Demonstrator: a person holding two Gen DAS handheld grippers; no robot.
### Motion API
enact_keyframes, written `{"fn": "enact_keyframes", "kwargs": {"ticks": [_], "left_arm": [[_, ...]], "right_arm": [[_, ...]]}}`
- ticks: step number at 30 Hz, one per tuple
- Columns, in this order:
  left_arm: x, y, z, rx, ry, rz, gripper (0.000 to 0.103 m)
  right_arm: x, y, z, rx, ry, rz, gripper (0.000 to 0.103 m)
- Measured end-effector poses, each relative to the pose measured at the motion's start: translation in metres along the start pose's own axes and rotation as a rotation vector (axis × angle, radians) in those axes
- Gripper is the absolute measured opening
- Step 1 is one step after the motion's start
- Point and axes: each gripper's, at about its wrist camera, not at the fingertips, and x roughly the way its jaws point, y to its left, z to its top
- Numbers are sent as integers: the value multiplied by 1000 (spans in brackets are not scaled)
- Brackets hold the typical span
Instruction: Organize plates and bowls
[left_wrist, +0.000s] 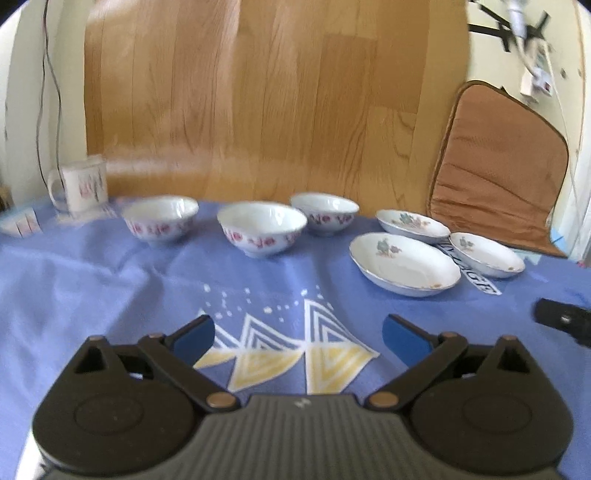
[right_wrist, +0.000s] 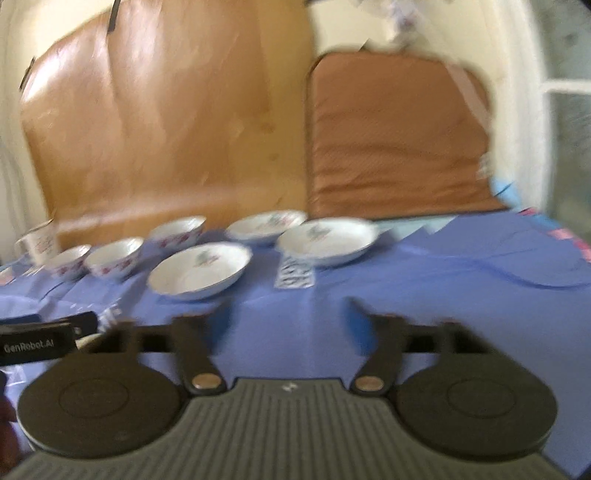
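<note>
Left gripper: hovering near, jaws standing wide, empty.
Right gripper: blurring, jaws standing narrower, nothing between them.
Plates: three sitting far right, shallow, floral, two rims touching.
Bowls: three sitting far left, apart, red-patterned.
Risk: glazed rims slipping; cloth bunching.

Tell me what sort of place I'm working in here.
Probably a home dining table rather than a lab: a blue printed tablecloth carries patterned bowls, floral plates and a mug, with a brown seat cushion propped against the wall behind.
</note>
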Motion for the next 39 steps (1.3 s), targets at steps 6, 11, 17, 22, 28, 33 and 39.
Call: {"fn": "enact_keyframes", "kwargs": {"ticks": [6,11,17,22,28,33,39], "left_arm": [[23,28,26,-168,152,-140,82],[51,12,63,-140,168,-180,69],[97,-11,68,-116,272,-164,57],[99,-22,66,-88,250,-132,24],[71,-45,59,-59,248,-183,15],[49,-100,51,21,253,-296,15],[41,-194,28,156,305,-431,17]], "right_arm": [[33,9,33,65,45,71,40],[63,11,44,91,91,86,40],[99,9,43,126,171,102,33],[116,6,36,171,224,144,15],[67,-1,33,132,142,99,14],[11,-43,19,161,59,-11,15],[-44,-109,-2,224,-3,-192,15]]}}
